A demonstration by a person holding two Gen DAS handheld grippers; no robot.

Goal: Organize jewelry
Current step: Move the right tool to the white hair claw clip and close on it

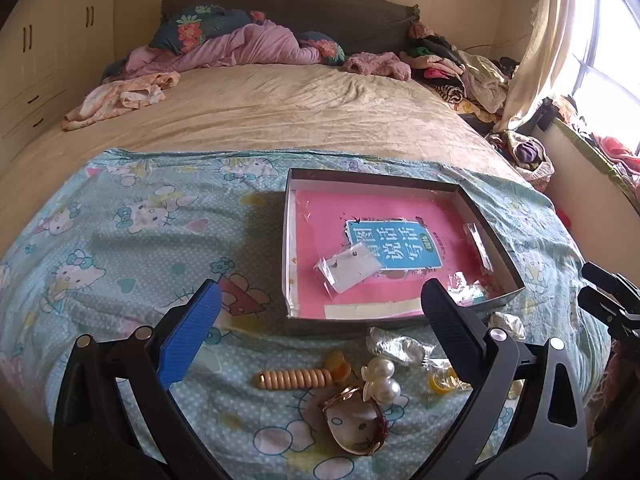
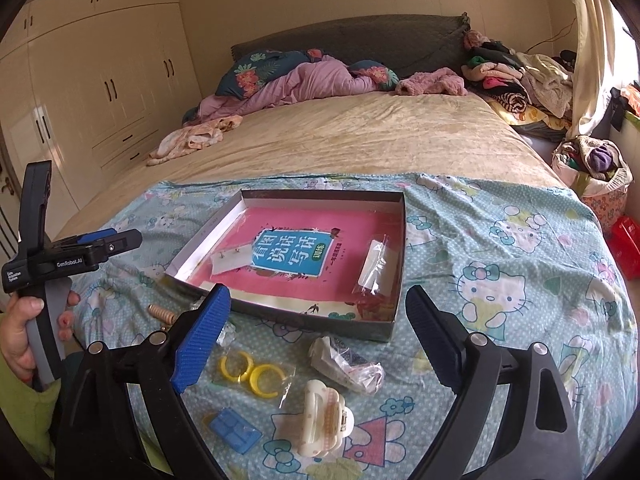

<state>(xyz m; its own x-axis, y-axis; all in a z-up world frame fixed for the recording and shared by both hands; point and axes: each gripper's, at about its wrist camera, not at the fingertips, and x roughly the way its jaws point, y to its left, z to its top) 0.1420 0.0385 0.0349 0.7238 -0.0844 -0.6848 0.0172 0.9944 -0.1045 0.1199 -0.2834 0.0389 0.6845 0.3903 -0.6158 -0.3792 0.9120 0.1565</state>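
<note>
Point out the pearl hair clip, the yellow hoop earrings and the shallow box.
pearl hair clip point(image 1: 382, 380), left wrist view, on its pearls.
yellow hoop earrings point(image 2: 236, 367), right wrist view, on the left hoop.
shallow box point(image 2: 320, 196), right wrist view, on its far wall.

bright daylight from the window point(image 1: 608, 40), fisheye-bent edges.

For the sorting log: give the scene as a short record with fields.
box: shallow open box on the cartoon-print sheet, pink book inside
already in box: two clear packets
outside box: yellow hoops, cream hair claw, pearl clip, spiral hair tie
left gripper: open, empty
right gripper: open, empty
</note>
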